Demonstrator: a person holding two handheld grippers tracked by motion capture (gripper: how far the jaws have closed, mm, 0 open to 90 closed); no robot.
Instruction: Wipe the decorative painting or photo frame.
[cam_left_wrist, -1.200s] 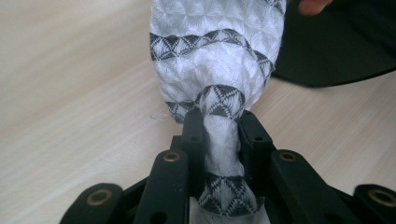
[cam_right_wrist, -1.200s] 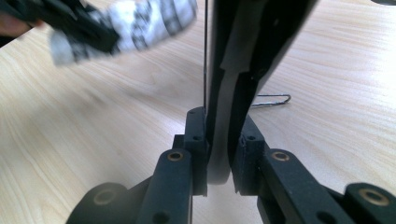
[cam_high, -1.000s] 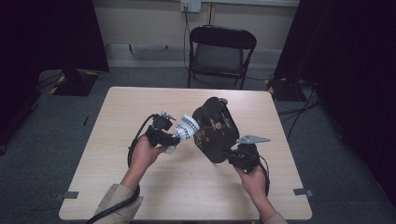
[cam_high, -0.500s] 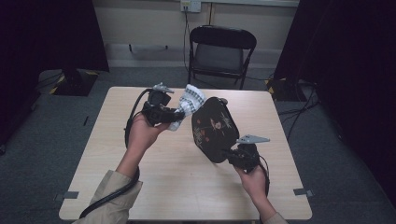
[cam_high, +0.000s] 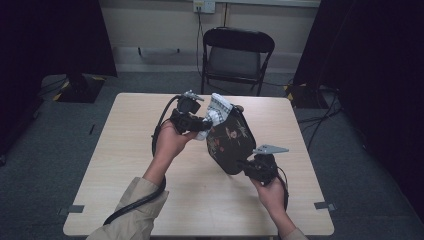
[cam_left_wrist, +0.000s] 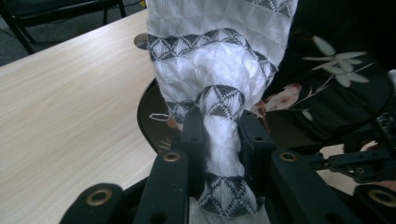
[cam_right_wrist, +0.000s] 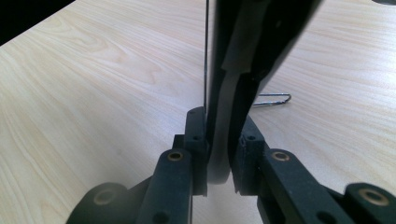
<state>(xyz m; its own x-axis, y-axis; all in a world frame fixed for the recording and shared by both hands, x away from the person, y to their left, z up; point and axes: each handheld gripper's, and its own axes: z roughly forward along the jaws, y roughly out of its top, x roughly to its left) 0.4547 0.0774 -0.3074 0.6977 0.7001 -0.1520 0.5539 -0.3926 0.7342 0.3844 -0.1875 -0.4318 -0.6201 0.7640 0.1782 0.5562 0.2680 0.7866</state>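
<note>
Hands come in from the bottom of the high view, over a table (cam_high: 125, 190). The left gripper (cam_high: 199, 123) is up in the air and its jaws are shut tight on a white cloth (cam_high: 216, 112) with grey bands. The cloth sticks out of a black bag (cam_high: 231, 142) with flowers on it, just past this gripper's tip. The right gripper (cam_high: 248, 169) is lower and pinches the bag's bottom edge

From the left gripper view, the left gripper (cam_left_wrist: 222, 140) squeezes the cloth (cam_left_wrist: 219, 70) into a thin bunch between its jaws. The bag (cam_left_wrist: 336, 93) is behind the cloth and beside it

From the right gripper view, the right gripper (cam_right_wrist: 218, 135) has its jaws closed on the bag (cam_right_wrist: 247, 42), which stands up from them. A small wire loop (cam_right_wrist: 273, 99) on the table (cam_right_wrist: 93, 93) peeks out behind the bag
</note>
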